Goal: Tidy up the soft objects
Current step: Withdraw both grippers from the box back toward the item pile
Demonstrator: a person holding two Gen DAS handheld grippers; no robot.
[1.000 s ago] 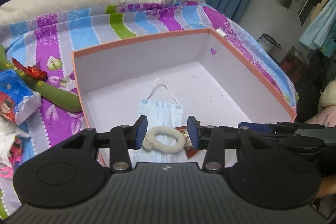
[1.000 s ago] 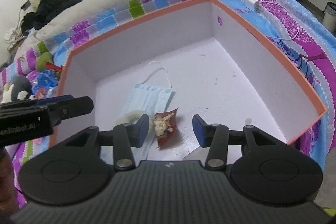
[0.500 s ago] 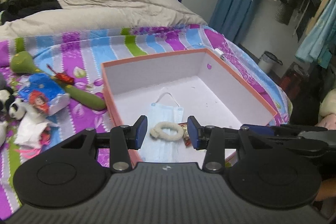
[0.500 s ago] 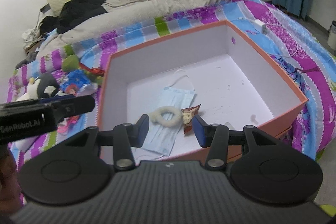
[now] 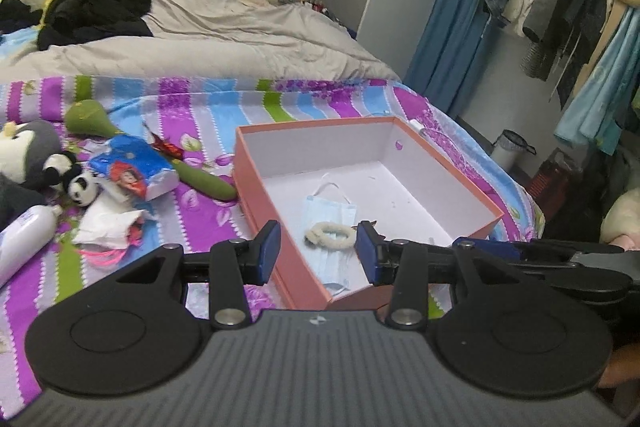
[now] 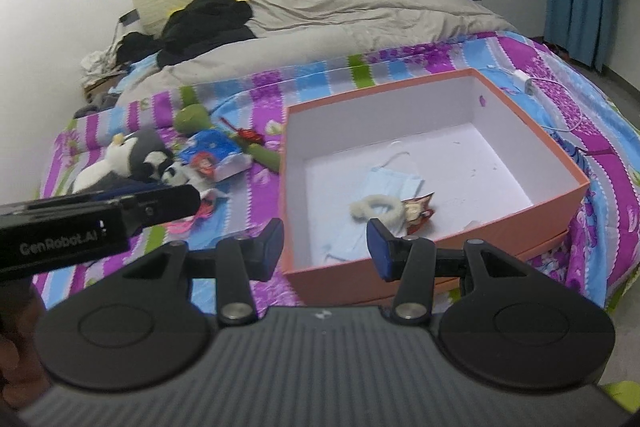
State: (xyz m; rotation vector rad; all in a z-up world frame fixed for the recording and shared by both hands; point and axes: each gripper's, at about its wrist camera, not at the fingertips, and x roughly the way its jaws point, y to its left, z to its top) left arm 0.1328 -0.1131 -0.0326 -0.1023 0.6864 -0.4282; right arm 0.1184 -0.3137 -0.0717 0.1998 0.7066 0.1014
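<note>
An orange box (image 5: 280, 279) with a white inside sits on the striped bedspread; it also shows in the right wrist view (image 6: 400, 283). In it lie a blue face mask (image 5: 332, 211), a cream fluffy hair ring (image 5: 332, 233) and a small red packet (image 6: 418, 209). My left gripper (image 5: 318, 253) is open and empty, held back above the box's near corner. My right gripper (image 6: 326, 247) is open and empty, also back from the box. Left of the box lie a grey penguin plush (image 5: 28, 151), a panda plush (image 5: 82, 185), a green plush (image 5: 152, 151) and a blue tissue pack (image 5: 134, 173).
A white bottle (image 5: 24, 239), crumpled white tissue (image 5: 108, 227) and a pink hair tie (image 5: 100, 255) lie at the near left. A grey duvet (image 5: 220, 43) and black clothes (image 5: 92, 7) cover the far bed. A charger and cable (image 6: 528, 83) lie right of the box.
Both grippers have pulled back and up from inside the box, so the whole box and the bed now show. The mask, hair ring and packet stay in the box.
</note>
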